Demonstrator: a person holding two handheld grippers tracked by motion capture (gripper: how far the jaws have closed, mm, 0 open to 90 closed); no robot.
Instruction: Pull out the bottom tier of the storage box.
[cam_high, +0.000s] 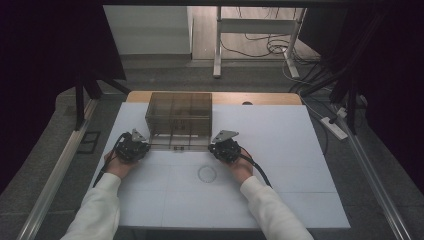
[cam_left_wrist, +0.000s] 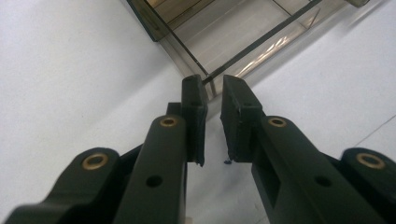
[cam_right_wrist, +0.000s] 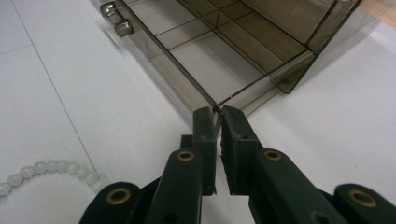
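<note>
A smoky see-through cabinet (cam_high: 180, 112) stands at the back middle of the white table (cam_high: 280, 150). Its bottom drawer (cam_high: 177, 145) is pulled out toward me. The left gripper (cam_high: 145, 145) sits at the drawer's front left corner. In the left gripper view the jaws (cam_left_wrist: 213, 84) stand narrow, with the corner of the drawer (cam_left_wrist: 243, 32) between their tips. My right gripper (cam_high: 212, 146) is at the front right corner. In its own view the right gripper (cam_right_wrist: 217, 114) pinches the thin front wall of the drawer (cam_right_wrist: 210, 60), which looks empty.
A ring of pale beads (cam_high: 207, 173) lies on the table between my hands, also seen as beads (cam_right_wrist: 46, 170) at the right gripper view's lower left. Two small metal knobs (cam_right_wrist: 116, 21) sit on the drawer front. Table legs and cables stand beyond the far edge.
</note>
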